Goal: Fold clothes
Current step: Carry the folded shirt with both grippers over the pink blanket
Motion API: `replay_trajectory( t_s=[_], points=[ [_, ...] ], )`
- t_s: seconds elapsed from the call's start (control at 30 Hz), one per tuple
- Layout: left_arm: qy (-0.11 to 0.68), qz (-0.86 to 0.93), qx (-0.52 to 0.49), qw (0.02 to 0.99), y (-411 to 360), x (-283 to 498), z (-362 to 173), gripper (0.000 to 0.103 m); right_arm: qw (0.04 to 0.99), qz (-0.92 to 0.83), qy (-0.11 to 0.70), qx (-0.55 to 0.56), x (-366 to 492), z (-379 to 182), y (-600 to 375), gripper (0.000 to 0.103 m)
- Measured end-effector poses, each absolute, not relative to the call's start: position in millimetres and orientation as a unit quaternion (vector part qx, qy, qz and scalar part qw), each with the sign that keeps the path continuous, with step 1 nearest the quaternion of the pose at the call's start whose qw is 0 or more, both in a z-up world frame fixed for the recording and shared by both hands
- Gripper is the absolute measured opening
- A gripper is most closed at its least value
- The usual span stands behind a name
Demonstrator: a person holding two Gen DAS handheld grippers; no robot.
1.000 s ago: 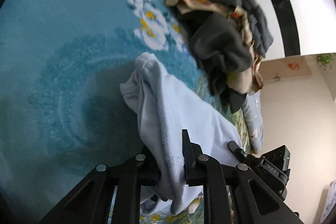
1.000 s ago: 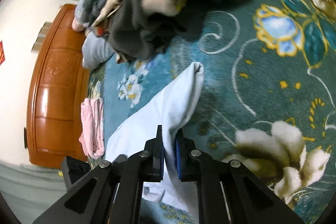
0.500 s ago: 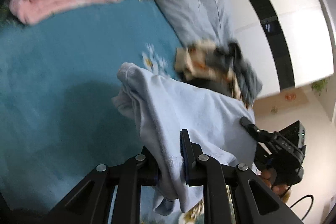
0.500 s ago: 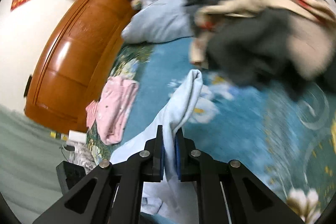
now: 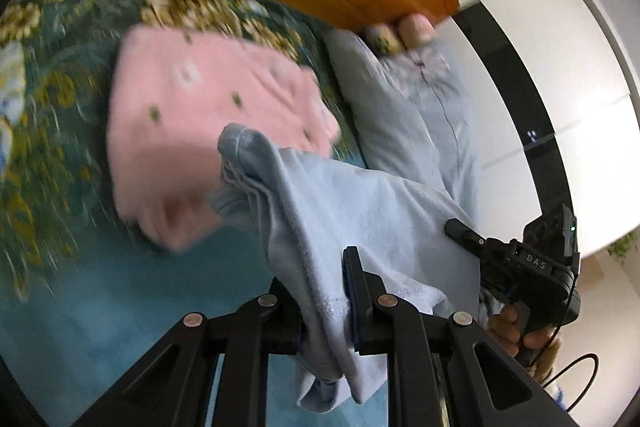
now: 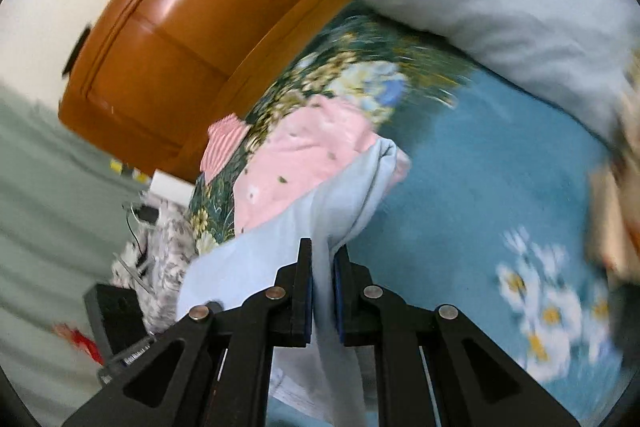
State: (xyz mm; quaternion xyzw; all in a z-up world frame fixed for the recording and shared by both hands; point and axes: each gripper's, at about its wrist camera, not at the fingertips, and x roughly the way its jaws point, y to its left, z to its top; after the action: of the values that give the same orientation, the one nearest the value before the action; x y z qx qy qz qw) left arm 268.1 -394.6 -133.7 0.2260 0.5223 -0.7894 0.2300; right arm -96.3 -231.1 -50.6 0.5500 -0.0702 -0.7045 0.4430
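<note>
Light-blue garment (image 5: 360,211) now over pink stack (image 5: 208,123)

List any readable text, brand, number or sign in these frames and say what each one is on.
"DAS": pale letters on the black body of the right gripper, seen from the left wrist view.
A small white label on the black device at the lower left of the right wrist view carries print, but it is too blurred to read.
No text shows on the light blue garment, the pink folded garment or the wooden headboard.

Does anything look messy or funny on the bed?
Nothing looks broken or spilled. The light blue garment hangs bunched between both grippers, left and right, above the folded pink garment.
</note>
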Motion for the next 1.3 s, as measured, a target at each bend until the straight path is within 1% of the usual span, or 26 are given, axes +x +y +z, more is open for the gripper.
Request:
replay_trajectory(
  t_s=[0.07, 0.3, 0.43, 0.5, 0.6, 0.7, 0.83, 0.97, 1.07, 1.13, 1.23, 1.3],
  points=[
    [0.514, -0.791, 0.221, 0.247, -420, 273, -131, 0.018, 0.462, -0.702, -0.038, 0.541, -109, -48, -272, 0.009],
    [0.497, -0.792, 0.213, 0.283, -486, 270, -134, 0.018, 0.483, -0.697, 0.008, 0.529, -147, -46, -373, 0.009],
    [0.475, -0.795, 0.204, 0.318, -507, 268, -143, 0.018, 0.496, -0.694, 0.029, 0.521, -161, -52, -413, 0.009],
    [0.476, -0.786, 0.197, 0.340, -511, 274, -155, 0.018, 0.505, -0.688, 0.036, 0.520, -167, -62, -429, 0.009],
    [0.496, -0.761, 0.217, 0.358, -514, 278, -188, 0.018, 0.503, -0.676, 0.062, 0.534, -168, -92, -448, 0.009],
    [0.518, -0.747, 0.224, 0.351, -510, 284, -213, 0.018, 0.483, -0.676, 0.085, 0.550, -169, -124, -451, 0.009],
    [0.518, -0.753, 0.216, 0.342, -500, 286, -217, 0.018, 0.471, -0.676, 0.088, 0.560, -175, -142, -446, 0.009],
    [0.516, -0.751, 0.225, 0.345, -499, 284, -214, 0.018, 0.468, -0.685, 0.107, 0.548, -171, -138, -451, 0.009],
    [0.537, -0.742, 0.210, 0.341, -496, 298, -211, 0.022, 0.464, -0.690, 0.111, 0.545, -167, -135, -454, 0.010],
    [0.544, -0.744, 0.193, 0.338, -485, 317, -207, 0.026, 0.456, -0.686, 0.132, 0.552, -164, -139, -451, 0.011],
    [0.519, -0.751, 0.198, 0.357, -469, 330, -195, 0.027, 0.459, -0.685, 0.139, 0.548, -165, -132, -437, 0.014],
    [0.497, -0.758, 0.204, 0.370, -461, 333, -185, 0.027, 0.462, -0.704, 0.133, 0.523, -158, -118, -425, 0.016]
  ],
)
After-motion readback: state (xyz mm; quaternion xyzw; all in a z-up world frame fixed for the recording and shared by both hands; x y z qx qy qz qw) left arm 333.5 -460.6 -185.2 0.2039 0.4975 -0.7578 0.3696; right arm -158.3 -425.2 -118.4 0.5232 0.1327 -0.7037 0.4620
